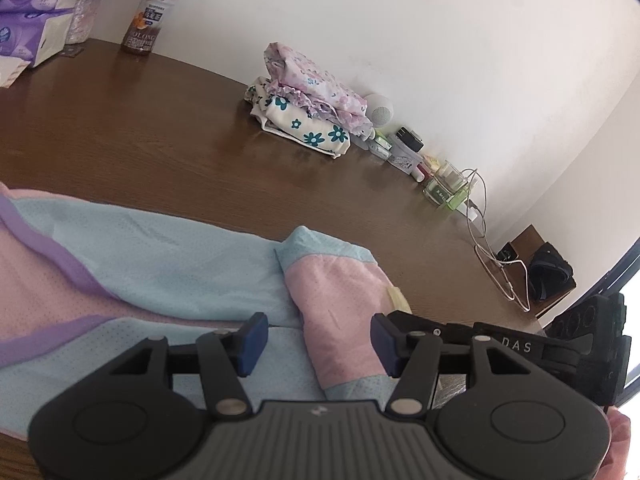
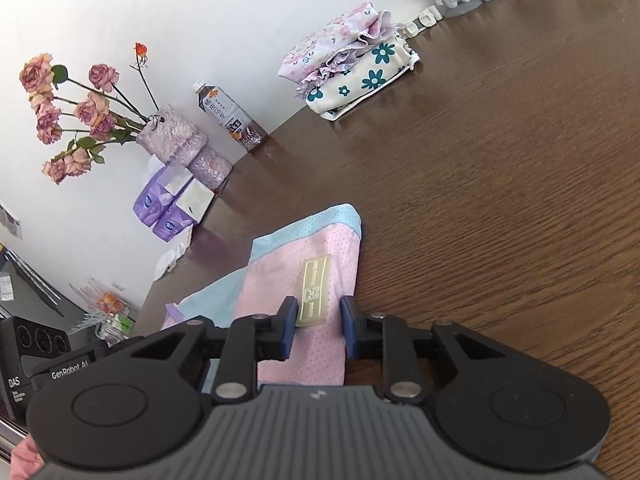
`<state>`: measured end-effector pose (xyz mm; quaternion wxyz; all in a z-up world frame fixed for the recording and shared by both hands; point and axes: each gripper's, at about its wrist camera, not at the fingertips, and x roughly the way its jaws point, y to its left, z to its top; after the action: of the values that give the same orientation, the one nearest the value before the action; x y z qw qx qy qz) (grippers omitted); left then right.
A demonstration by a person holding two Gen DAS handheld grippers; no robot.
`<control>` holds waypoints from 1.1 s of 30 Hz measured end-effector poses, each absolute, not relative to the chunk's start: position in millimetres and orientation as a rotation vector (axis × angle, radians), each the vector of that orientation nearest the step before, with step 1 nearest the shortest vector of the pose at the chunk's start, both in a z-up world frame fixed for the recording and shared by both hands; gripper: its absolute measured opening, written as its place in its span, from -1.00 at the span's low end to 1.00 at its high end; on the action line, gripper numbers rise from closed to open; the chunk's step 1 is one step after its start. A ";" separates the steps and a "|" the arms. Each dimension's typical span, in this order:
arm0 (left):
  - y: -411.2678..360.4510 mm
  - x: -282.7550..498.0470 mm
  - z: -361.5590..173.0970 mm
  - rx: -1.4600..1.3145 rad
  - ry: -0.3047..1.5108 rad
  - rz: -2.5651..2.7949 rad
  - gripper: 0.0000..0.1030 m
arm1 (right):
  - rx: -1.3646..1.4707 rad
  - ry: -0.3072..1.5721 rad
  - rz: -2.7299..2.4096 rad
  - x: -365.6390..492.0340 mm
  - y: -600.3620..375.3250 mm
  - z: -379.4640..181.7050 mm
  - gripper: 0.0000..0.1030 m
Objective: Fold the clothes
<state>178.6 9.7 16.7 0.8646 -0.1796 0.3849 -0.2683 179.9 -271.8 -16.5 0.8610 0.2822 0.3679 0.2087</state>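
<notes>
A pastel garment [image 1: 160, 264] in pink, light blue and purple mesh lies on the brown table [image 1: 160, 136]. One pink part with a blue hem [image 1: 340, 280] is folded over it. My left gripper [image 1: 318, 340] hovers open just above this fold, nothing between its fingers. In the right wrist view the same garment [image 2: 280, 280] shows a pink panel with a cream label [image 2: 314, 288]. My right gripper [image 2: 318, 330] is open over the pink panel, its blue pads either side of the label's near end. A stack of folded floral clothes [image 1: 308, 112] [image 2: 352, 68] sits at the back by the wall.
A tea bottle [image 1: 154, 8] [image 2: 232, 116], purple tissue packs [image 1: 28, 20] [image 2: 168, 208] and a vase of dried roses [image 2: 176, 140] stand along the wall. Small toiletries, a white speaker [image 1: 380, 108] and a cable [image 1: 492, 256] line the far edge. Bare wood lies between garment and stack.
</notes>
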 end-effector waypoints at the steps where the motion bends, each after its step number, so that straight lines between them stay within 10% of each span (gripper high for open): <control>1: 11.1 178.8 17.8 -0.363 0.808 -0.565 0.08 | 0.575 0.772 0.433 179.5 -269.5 -13.9 -0.61; 33: 69.0 194.4 27.5 0.079 0.801 -0.794 0.12 | -0.158 0.725 0.238 157.7 -124.5 64.8 -0.67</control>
<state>194.4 69.0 27.5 0.8444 0.0374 0.3795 -0.3763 157.7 -124.5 64.8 0.9251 -0.0768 0.3533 0.1158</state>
